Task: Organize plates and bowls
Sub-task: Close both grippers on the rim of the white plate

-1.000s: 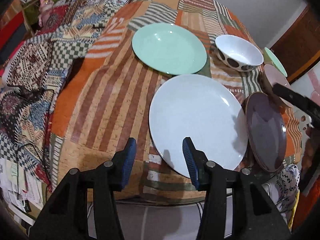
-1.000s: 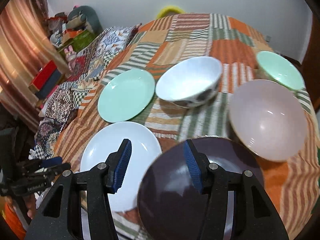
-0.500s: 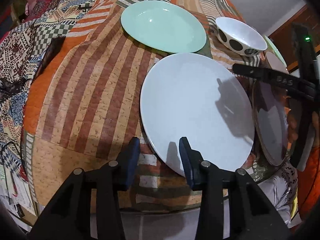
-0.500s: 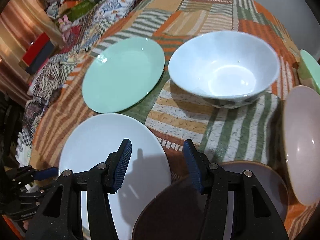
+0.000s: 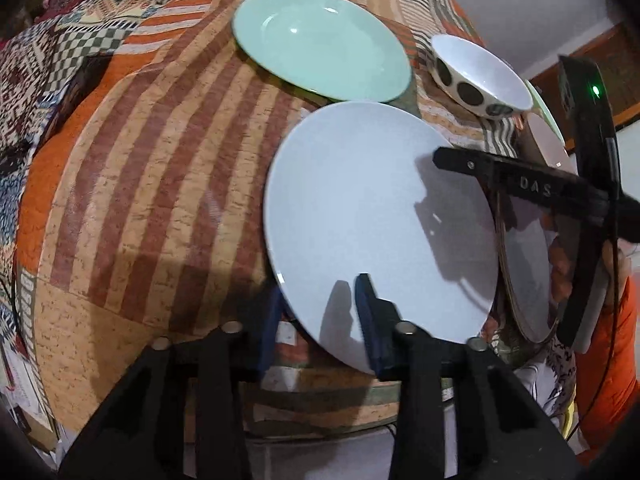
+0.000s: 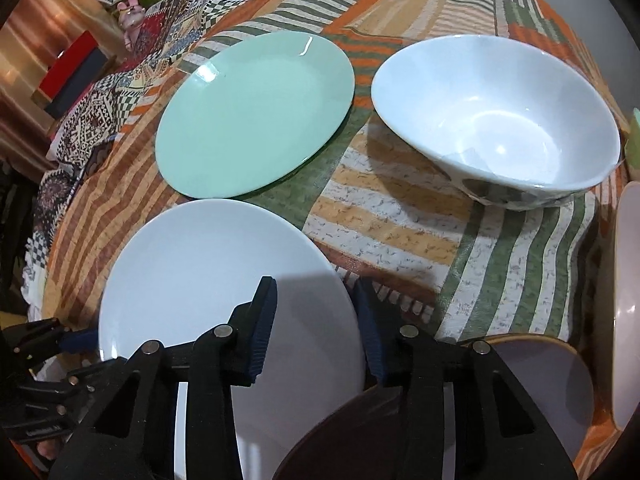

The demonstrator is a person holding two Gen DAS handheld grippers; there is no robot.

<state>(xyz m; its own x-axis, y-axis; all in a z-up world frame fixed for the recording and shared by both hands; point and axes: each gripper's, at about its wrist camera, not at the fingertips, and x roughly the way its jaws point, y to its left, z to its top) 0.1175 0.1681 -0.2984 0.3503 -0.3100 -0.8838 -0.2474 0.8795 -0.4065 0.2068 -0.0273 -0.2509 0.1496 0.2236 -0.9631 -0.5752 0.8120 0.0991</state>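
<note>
Between the left gripper's [image 5: 320,312] open jaws, the white plate's [image 5: 372,216] thin rim could slip out on closing; right gripper [image 6: 316,320] jaws gape too.

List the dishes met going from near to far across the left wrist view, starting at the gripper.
left gripper → white plate → mint green plate → spotted white bowl. The dark plate and pink bowl at the right edge are left out, since the right gripper partly covers them.
</note>
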